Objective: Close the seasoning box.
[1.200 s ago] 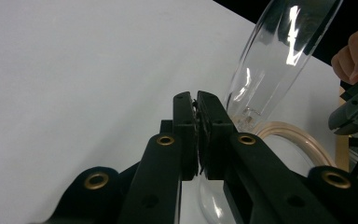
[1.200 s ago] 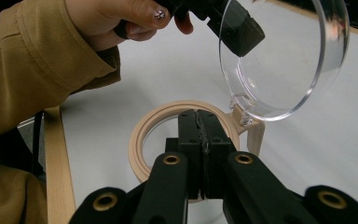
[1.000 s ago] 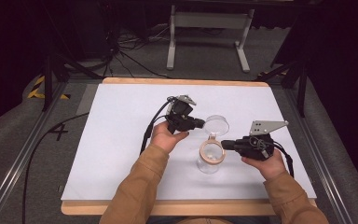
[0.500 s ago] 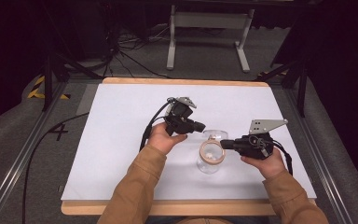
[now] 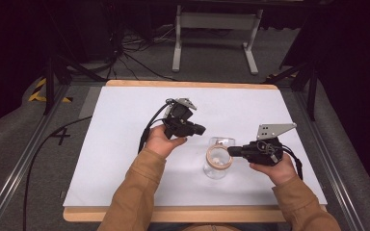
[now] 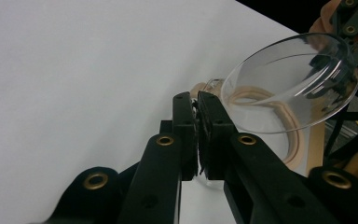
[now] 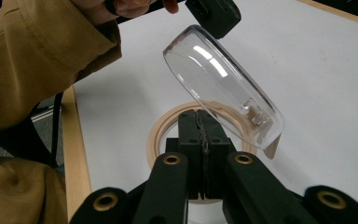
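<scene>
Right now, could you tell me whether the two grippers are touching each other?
Apart. In the high view the left gripper sits up and left of the right gripper, and the jar's clear lid shows in the gap between their tips.

Right tongs (image 7: pixel 200 140): jaw tips cover the near arc of the jar's tan rim (image 7: pixel 161 128), and whether anything is pinched between them cannot be told; the jar body below is cut off at the 6 o'clock edge. Left tongs (image 6: pixel 197 119): the jaws hide the spot where the clear lid (image 6: pixel 293 84) meets the jar, so touching or apart is unreadable, and the other hand's device at 2 o'clock is clipped by the frame. High view: the lid (image 5: pixel 221 142) is a faint glint, its tilt too small to judge.
</scene>
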A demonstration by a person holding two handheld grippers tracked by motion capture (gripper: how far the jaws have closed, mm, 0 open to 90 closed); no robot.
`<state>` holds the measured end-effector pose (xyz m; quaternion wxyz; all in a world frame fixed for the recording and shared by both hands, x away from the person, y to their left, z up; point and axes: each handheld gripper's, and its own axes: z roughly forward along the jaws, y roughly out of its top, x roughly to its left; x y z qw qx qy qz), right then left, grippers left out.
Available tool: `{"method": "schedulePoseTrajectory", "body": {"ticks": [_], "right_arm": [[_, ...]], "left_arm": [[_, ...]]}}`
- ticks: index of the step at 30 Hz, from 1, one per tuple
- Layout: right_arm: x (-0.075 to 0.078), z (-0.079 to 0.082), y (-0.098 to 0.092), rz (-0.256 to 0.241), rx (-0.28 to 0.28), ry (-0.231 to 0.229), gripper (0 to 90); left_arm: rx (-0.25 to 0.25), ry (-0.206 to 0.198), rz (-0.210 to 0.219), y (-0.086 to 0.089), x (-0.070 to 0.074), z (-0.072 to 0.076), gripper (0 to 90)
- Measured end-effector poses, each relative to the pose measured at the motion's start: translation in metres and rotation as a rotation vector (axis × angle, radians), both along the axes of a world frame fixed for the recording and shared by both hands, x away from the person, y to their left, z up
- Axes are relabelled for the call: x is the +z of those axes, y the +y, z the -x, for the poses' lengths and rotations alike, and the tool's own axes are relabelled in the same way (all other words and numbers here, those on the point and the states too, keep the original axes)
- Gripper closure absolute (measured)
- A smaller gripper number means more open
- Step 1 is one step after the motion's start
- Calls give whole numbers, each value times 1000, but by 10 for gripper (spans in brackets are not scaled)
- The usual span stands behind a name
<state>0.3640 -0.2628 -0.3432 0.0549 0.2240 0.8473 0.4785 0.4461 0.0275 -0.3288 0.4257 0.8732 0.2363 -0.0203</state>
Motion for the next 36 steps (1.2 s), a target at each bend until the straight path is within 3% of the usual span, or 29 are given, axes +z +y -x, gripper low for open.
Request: {"method": "schedulePoseTrajectory", "body": {"ticks": [9,30,36], "right_arm": [[1,3,0,43,20,37,892],[-1,4,-2,145,72,116,893],[-4,4,1,172,86,138,892]], "left_arm": [[5,2,1,9,5,1,857],[-21,37,-47,2,-1,0,827],[-19,33,-42,2,-1,-1,827]]}}
